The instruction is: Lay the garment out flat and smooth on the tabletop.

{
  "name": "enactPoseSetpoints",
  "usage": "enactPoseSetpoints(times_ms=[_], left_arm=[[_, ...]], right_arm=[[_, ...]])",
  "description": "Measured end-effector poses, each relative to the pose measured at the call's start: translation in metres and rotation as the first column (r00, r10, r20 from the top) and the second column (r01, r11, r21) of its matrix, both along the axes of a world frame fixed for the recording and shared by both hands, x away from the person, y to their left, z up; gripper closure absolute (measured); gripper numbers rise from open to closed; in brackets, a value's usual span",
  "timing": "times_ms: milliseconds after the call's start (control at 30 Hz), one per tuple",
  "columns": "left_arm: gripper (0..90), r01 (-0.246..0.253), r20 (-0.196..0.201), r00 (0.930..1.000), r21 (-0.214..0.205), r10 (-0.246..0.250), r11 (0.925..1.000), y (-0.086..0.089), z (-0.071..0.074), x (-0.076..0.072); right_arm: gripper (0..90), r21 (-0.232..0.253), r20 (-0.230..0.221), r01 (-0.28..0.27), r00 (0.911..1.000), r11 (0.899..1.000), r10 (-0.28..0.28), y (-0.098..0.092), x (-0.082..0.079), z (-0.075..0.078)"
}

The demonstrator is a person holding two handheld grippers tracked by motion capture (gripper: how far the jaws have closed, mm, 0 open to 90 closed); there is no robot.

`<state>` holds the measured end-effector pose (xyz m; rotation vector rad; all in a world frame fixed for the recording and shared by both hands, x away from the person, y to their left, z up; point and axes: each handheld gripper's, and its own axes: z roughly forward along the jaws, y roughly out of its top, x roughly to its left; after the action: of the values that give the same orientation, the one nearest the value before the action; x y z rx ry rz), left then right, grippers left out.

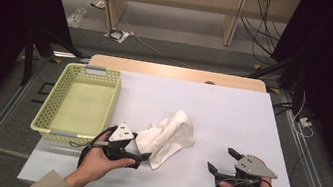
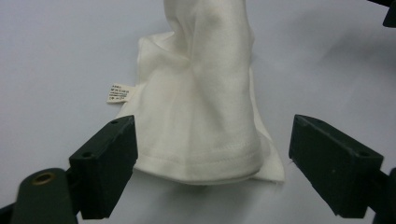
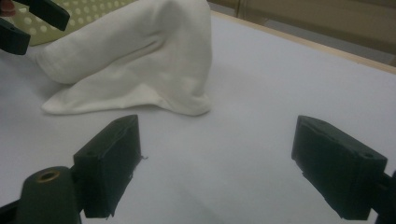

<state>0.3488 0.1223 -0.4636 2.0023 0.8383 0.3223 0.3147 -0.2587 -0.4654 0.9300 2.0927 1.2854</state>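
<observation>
Both claws gape empty, left claw (image 1: pixel 142 146) seemingly touching the towel (image 1: pixel 170 134) beside the basket (image 1: pixel 51 103).

White cloth (image 1: pixel 168 137) crumpled, humped mid-table; small label at edge, lying loose.

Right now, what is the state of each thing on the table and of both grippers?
White cloth: crumpled, lying on the table, not gripped.
Yellow basket: upright, nothing inside.
Left gripper: jaws open, cloth hem between them, untouched.
Right gripper: jaws open, nothing between them, apart from the cloth.
</observation>
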Motion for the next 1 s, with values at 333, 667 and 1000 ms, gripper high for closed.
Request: enactPoseSetpoints(times_ms=[333,667,1000], left_arm=[[19.6,-0.036,0.016,0.9992,-0.02,0.037,0.9991,0.0,0.002,0.005],[30.3,-0.064,0.024,0.9976,-0.029,0.064,0.9976,0.001,0.002,0.006],[33.2,-0.065,0.024,0.9975,-0.032,0.066,0.9974,0.002,0.001,0.007]], right_arm=[[21.3,-0.023,-0.031,-0.066,0.9974,0.998,0.066,0.023,0.002,0.001],[26.1,-0.054,-0.114,-0.174,0.9794,0.983,0.167,0.073,0.006,-0.006],[28.3,-0.071,-0.207,-0.267,0.9464,0.961,0.248,0.133,0.029,-0.021]])
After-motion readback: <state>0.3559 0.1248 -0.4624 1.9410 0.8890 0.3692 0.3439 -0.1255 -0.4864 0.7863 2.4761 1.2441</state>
